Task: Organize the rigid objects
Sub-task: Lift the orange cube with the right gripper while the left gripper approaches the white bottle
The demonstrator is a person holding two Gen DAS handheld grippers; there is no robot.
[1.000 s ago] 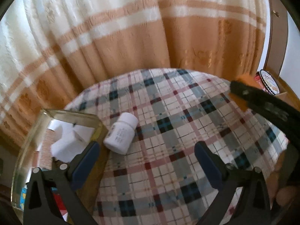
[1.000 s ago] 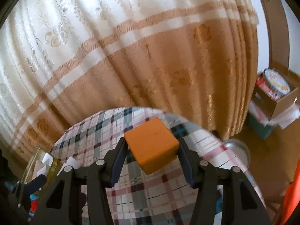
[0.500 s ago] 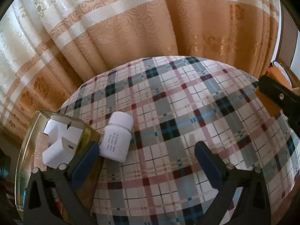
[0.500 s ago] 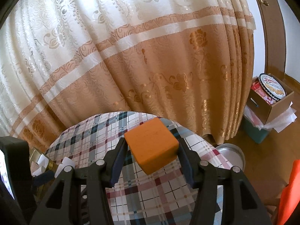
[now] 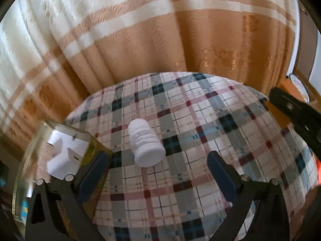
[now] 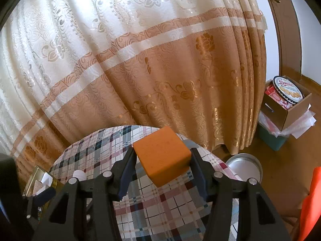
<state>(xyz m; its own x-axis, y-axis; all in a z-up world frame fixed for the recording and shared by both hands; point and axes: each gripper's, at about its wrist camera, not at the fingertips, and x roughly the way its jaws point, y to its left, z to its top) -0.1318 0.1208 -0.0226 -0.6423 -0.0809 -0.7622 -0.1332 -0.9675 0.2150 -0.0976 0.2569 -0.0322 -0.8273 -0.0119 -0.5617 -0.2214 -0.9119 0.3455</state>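
A white pill bottle (image 5: 145,142) lies on its side on the plaid tablecloth (image 5: 200,120), just ahead of my left gripper (image 5: 157,164) and nearer its left finger. That gripper is open and holds nothing. Left of the bottle stands a clear box (image 5: 94,144) with white items inside. My right gripper (image 6: 161,160) is shut on an orange block (image 6: 162,156), held above the table. In the left wrist view one right-gripper finger (image 5: 289,108) shows at the right edge. In the right wrist view the bottle's cap (image 6: 79,174) peeks out beside the clear box (image 6: 40,178).
A cream and tan curtain (image 6: 160,70) hangs right behind the round table. On the floor to the right are a metal pan (image 6: 243,166) and a cardboard box (image 6: 291,110) with a cookie tin. Something bright orange (image 6: 313,200) fills the right edge.
My left gripper has shifted, so the bottle now sits nearer the middle between its fingers instead of by the left finger. The right gripper keeps the orange block still.
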